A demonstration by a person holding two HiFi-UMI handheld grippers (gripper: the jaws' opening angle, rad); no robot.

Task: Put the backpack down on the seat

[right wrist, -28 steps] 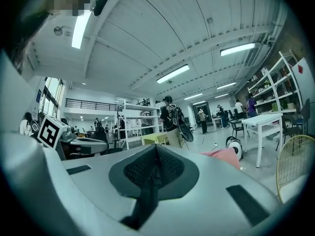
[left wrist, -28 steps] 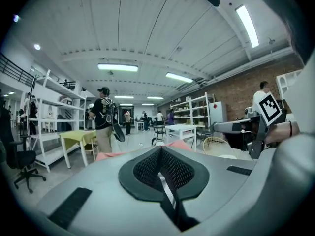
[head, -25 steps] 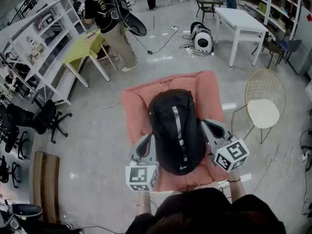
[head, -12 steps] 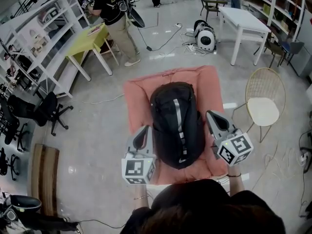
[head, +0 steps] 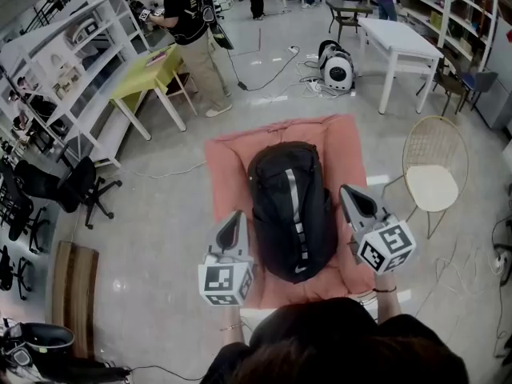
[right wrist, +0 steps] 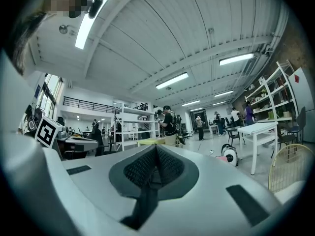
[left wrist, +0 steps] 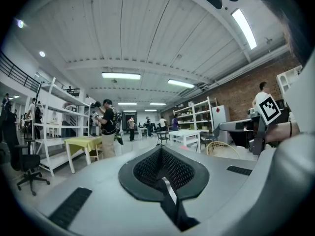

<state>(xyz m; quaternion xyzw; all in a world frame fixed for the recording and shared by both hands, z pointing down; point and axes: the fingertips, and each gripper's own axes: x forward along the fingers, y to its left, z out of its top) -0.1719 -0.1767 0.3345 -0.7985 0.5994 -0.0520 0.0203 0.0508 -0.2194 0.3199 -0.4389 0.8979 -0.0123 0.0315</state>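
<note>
Backpack [head: 290, 210] lies on the seat [head: 228, 166], visible only from the head view. Left gripper [head: 234, 220] and right gripper [head: 347, 194] flank it, jaws together and empty.

The backpack [head: 272, 206] is matt black cloth with one shiny strip, the seat [head: 228, 166] soft pink fabric. My left tongs [head: 234, 218] and right tongs [head: 349, 197] are smooth grey plastic with dimpled black pads [left wrist: 147, 168].

Seat [head: 226, 166] mostly under backpack [head: 288, 206]

A person [head: 192, 30] stands by a yellow table [head: 148, 69] beside white shelves [head: 64, 78]. A white table [head: 400, 37] stands near a wire chair [head: 434, 162]. A black office chair [head: 76, 186] sits at left.
</note>
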